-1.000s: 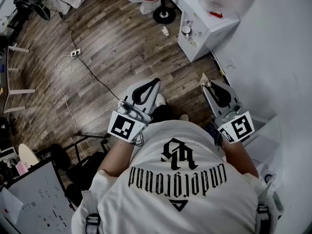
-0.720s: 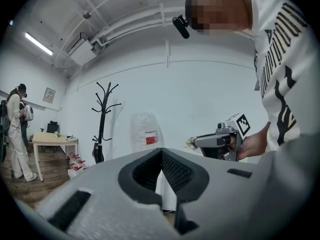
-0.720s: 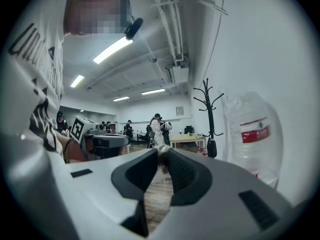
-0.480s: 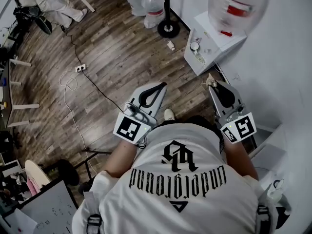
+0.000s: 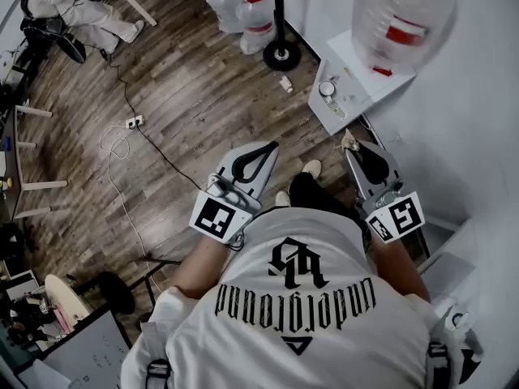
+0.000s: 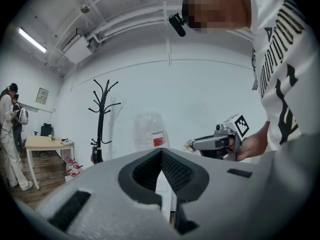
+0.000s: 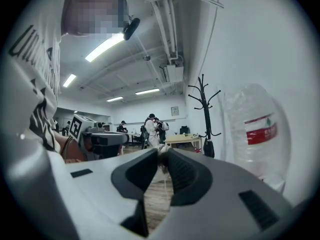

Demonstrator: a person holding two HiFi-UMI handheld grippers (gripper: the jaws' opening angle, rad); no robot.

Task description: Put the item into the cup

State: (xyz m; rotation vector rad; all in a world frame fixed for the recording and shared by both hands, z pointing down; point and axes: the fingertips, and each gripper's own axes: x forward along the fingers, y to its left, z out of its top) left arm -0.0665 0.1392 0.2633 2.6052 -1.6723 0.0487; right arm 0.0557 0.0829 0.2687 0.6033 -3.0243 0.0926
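Right gripper (image 5: 353, 147) pinching small pale item (image 7: 162, 152) at its tips | left gripper (image 5: 266, 147) closed, nothing in it | wood-plank floor (image 5: 186, 79) beneath both, water dispenser (image 5: 345, 108) just ahead of right gripper against white wall (image 5: 470, 120) | bottle (image 5: 401, 10) carries 1 red label (image 5: 403, 35), print unreadable | T-shirt (image 5: 300, 298) reads "underground"

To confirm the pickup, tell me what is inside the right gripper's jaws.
A small pale item is pinched at the tips of the right gripper; the head view shows it poking past them. The pads cover its rest, so its kind cannot be told.
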